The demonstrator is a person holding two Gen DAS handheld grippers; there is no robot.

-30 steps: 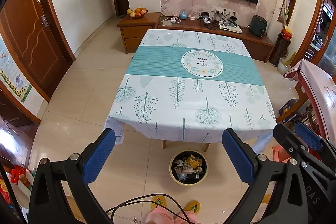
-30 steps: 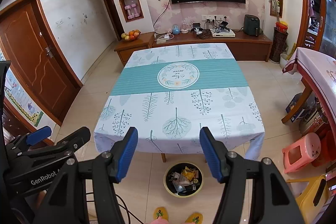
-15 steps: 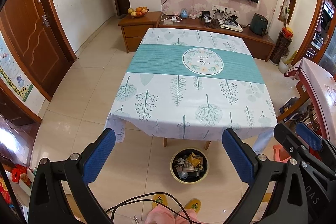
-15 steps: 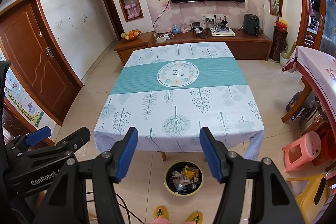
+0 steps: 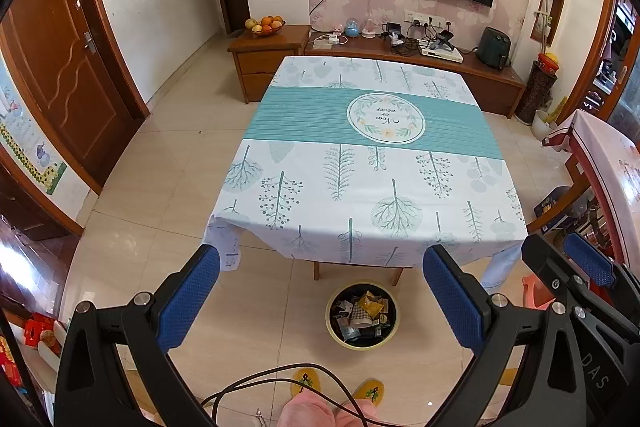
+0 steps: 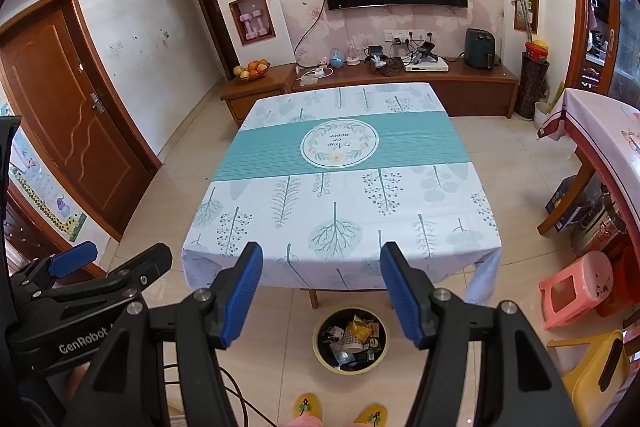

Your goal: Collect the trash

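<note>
A round bin [image 5: 362,315] with a yellow rim, full of crumpled wrappers and paper scraps, stands on the tiled floor just under the near edge of the table [image 5: 360,187]. The tablecloth's round emblem reads "Now or never". "GenRobot" is printed on the left gripper [image 5: 320,291]. Both it and the right gripper [image 6: 320,287] are spread apart, empty, above the bin. Yellow slippers [image 6: 308,407] are nearby.

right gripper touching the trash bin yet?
Apart. In the right wrist view the right gripper has open, empty jaws, with bare floor tiles showing between its fingertips and the trash bin on the floor below.
</note>
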